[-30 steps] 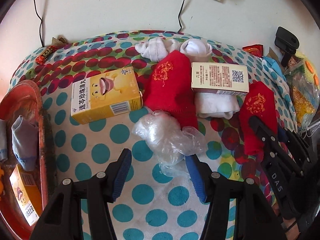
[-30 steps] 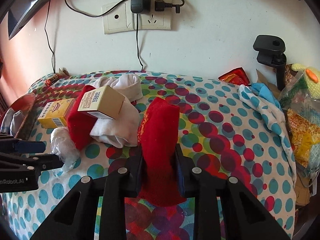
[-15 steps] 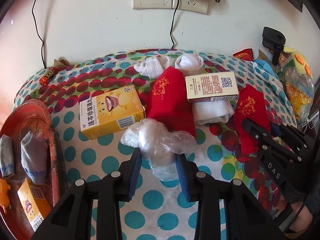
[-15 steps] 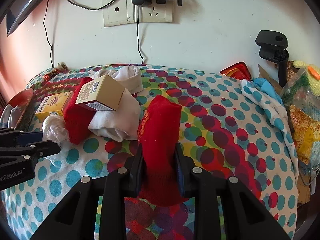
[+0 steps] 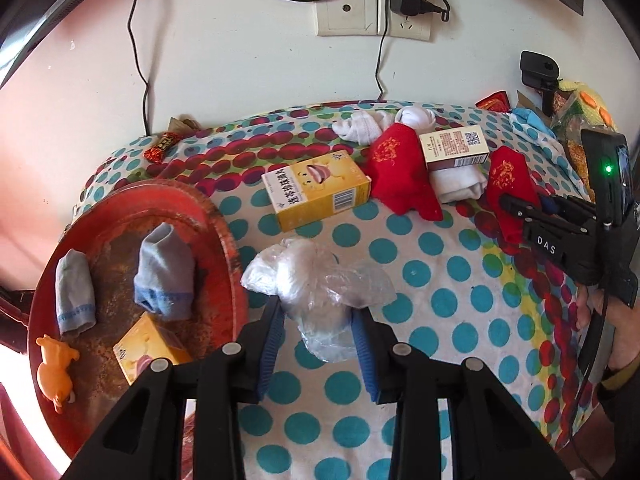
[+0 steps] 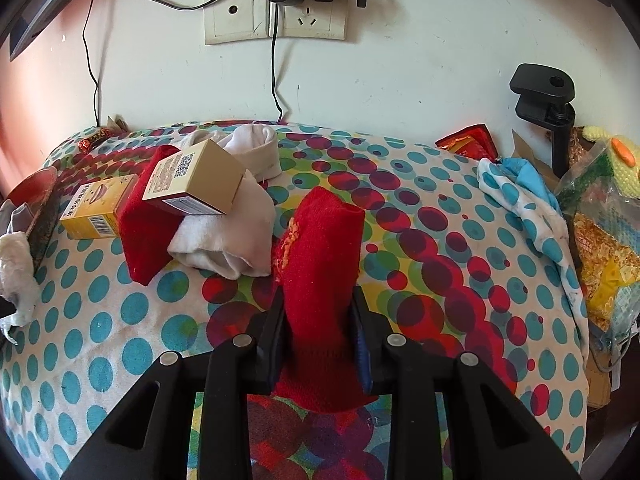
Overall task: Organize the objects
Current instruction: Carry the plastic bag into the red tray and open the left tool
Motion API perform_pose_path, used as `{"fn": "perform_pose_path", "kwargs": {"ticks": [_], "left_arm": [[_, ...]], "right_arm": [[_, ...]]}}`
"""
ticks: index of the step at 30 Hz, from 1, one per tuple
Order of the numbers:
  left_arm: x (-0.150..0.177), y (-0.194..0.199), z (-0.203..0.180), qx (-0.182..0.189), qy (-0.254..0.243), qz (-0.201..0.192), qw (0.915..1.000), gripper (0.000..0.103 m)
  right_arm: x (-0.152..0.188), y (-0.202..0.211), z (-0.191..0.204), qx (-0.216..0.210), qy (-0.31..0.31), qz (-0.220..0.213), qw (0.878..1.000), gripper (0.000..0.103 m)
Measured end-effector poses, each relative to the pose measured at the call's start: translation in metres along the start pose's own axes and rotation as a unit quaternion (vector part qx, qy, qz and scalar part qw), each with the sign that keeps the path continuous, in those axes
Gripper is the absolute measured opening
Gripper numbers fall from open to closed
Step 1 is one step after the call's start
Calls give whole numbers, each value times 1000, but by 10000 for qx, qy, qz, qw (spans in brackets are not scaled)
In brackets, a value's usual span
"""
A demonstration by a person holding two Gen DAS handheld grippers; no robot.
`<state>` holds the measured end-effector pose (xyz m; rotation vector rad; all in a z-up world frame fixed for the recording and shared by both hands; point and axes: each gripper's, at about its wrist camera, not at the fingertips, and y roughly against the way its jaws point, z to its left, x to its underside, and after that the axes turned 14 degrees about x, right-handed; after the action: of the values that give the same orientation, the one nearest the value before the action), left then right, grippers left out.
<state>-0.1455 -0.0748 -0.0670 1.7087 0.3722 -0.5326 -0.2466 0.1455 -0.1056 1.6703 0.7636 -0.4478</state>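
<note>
A polka-dot cloth (image 5: 432,320) covers the table against a white wall, where a double wall socket (image 6: 276,12) carries a plugged-in charger. Nearest the left wrist camera, the left gripper (image 5: 318,334) is clamped on a crumpled clear plastic bag (image 5: 316,280), its blue-padded fingers (image 5: 270,344) pressing the bag's lower bunch from both sides just beside the rim of a round red tray (image 5: 216,216). The tray holds two grey-blue socks (image 5: 164,272), a small yellow box (image 5: 150,350) and an orange toy (image 5: 56,364). Nearest the right wrist camera, the right gripper (image 6: 320,338) pinches a red sock (image 6: 320,256) near its lower end, the sock standing up between the fingers above the cloth. Farther back, a yellow carton (image 5: 316,194) lies on its side next to a second red sock (image 5: 400,176), which rests against white socks (image 6: 228,236) topped by a tilted beige box (image 6: 196,178) with a QR code. At the far right edge lie a blue-spotted cloth (image 6: 528,208), a red snack packet (image 6: 468,142), a black clamp (image 6: 544,96) and bagged goods (image 6: 604,248).
</note>
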Motion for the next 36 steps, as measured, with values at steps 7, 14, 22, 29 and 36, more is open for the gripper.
{"fn": "perform_pose_path", "kwargs": {"ticks": [7, 14, 22, 29, 36], "left_arm": [[14, 28, 41, -155, 136, -130, 9997, 35], [31, 51, 92, -366, 461, -212, 9980, 35], [53, 69, 147, -648, 857, -180, 9940, 35], [75, 67, 181, -783, 1037, -23, 9915, 35], [90, 65, 199, -690, 1060, -3, 9920, 35]], "right_arm": [[0, 1, 7, 212, 175, -13, 9996, 27], [-1, 1, 11, 329, 282, -26, 9991, 28], [-1, 1, 13, 422, 366, -38, 9984, 28], [-1, 2, 19, 554, 480, -58, 9973, 29], [-1, 3, 23, 677, 592, -80, 9959, 29]]}}
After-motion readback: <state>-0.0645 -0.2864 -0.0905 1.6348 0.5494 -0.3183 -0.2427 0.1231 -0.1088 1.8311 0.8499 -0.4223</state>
